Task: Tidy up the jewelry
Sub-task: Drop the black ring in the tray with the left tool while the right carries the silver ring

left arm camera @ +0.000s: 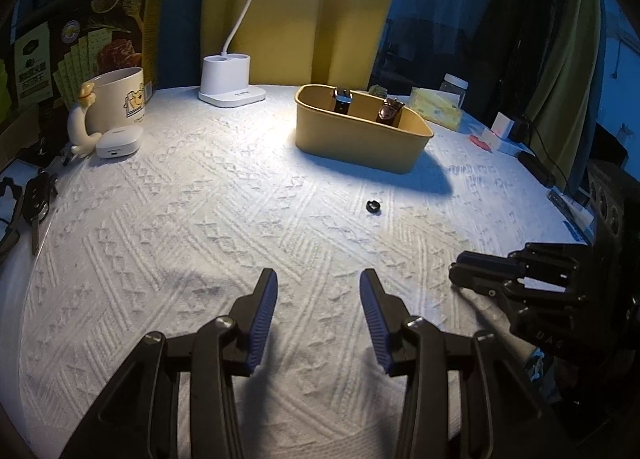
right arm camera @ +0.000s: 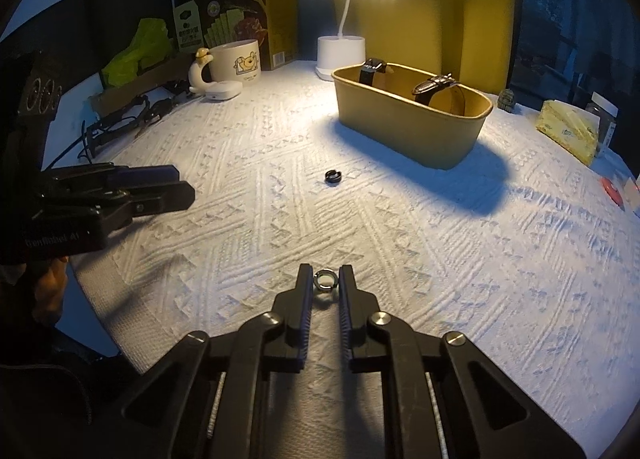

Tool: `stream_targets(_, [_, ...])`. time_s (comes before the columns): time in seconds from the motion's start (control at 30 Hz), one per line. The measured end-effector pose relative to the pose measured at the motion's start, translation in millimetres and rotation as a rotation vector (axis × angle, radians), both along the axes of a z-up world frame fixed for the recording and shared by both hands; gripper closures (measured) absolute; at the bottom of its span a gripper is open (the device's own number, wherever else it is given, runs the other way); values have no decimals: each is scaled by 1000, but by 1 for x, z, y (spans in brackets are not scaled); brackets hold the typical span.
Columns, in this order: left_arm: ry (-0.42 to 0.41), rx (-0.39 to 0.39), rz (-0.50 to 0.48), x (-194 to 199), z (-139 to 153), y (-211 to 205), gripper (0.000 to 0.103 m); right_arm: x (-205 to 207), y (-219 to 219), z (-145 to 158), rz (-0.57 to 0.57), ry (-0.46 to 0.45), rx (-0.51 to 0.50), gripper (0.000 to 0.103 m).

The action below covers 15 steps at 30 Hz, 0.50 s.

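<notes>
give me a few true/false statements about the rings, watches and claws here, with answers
1. The right claw is shut on a silver ring. True.
2. The black ring lies inside the tub. False: it lies on the cloth in front of the tub.
3. Two watches stand in the tub. True.
4. The left claw holds a watch. False: it is open and holds nothing.
5. The lamp is off. False: it is lit.
</notes>
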<state>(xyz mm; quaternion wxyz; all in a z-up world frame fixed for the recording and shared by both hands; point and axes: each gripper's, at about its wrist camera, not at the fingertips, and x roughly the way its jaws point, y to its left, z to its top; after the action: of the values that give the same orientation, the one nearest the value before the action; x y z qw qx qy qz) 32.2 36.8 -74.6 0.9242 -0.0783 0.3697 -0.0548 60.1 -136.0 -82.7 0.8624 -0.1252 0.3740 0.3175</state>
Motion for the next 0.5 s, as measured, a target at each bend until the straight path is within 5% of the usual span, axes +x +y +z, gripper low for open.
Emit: stream_targets(0.5, [51, 46, -69, 52, 2, -35, 61, 38, -27, 22, -39, -19, 58, 91])
